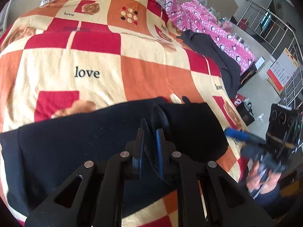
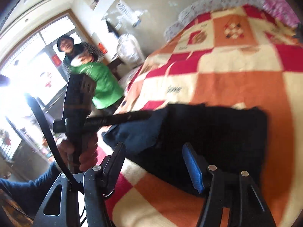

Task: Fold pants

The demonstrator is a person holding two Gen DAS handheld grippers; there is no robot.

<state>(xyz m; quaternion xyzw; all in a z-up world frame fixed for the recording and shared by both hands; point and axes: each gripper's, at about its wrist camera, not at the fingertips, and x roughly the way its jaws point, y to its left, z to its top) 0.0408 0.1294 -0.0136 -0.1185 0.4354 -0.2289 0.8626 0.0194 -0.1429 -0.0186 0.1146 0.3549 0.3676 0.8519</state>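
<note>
Black linkage arms fill the bottom of the left wrist view, and ahead of them the left gripper [image 1: 150, 130] has its fingers [image 1: 139, 141] drawn together on a fold of dark cloth that rises between the pads. That cloth belongs to the pants [image 1: 79, 141], a navy-black pair lying flat across the near part of the bed [image 1: 151, 75], which is covered by a checked blanket [image 1: 56, 62] of red, orange and cream squares printed with roses and the word "love". At the far right edge of the bed lies a second dark garment [image 1: 217, 56], well apart from the pants, with a pink penguin-print quilt [image 1: 208, 26] just beyond it. The right gripper [image 1: 244, 136] shows blurred at the right of this view, beside the bed's edge.

From the right wrist view, the right gripper [image 2: 157, 160] has its fingers [image 2: 194, 168] spread wide, nothing pressed between the pads. They hover over the near edge of the pants [image 2: 217, 132], whose left end is bunched up where the left gripper [image 2: 113, 120] reaches in from the left, held by a hand [image 2: 83, 151] in a blue sleeve. Two people [image 2: 85, 64] stand in the background near a bright window [image 2: 28, 66], both blurred.
</note>
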